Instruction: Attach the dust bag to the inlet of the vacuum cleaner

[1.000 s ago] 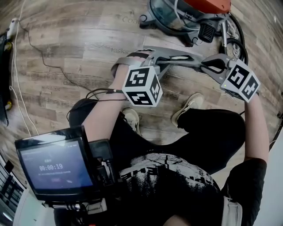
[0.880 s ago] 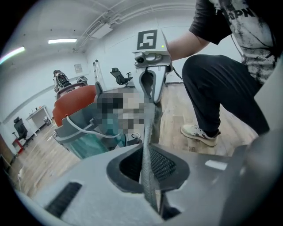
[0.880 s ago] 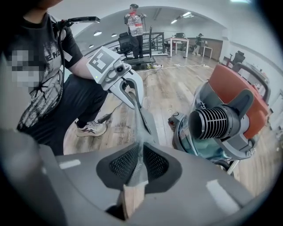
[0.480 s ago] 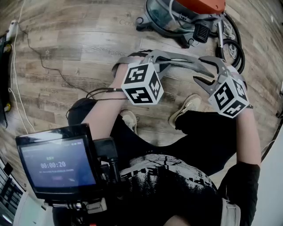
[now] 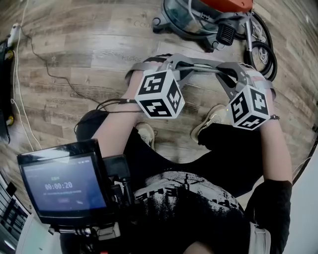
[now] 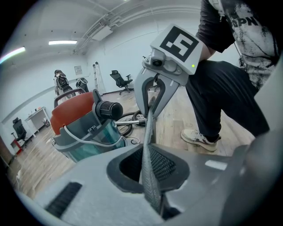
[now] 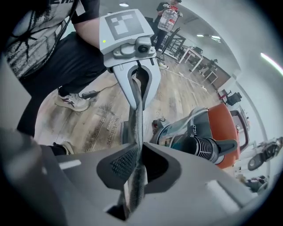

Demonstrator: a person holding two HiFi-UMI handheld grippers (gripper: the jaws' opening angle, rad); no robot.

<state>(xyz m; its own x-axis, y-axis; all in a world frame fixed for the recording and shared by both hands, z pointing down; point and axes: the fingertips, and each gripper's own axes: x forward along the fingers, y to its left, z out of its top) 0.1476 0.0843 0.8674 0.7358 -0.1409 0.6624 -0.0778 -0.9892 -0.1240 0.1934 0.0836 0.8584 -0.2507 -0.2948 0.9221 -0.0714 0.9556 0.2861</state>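
Observation:
I hold a flat grey dust bag stretched between both grippers, above the floor and in front of my legs. My left gripper is shut on its left end; the bag runs edge-on from the left gripper to the right gripper. My right gripper has just been closing, with the bag between its jaws, and the right gripper now pinches it. The vacuum cleaner, orange lid over a teal bin, lies on the floor beyond the bag. Its inlet is not visible.
A black hose coil lies right of the vacuum. A thin cable trails across the wooden floor at left. My shoes stand just under the bag. A monitor hangs at the lower left.
The right gripper has swung left and nearer to me and rolled, its marker cube turning. It now grips the bag's right end from a steeper angle. The left gripper has held still.

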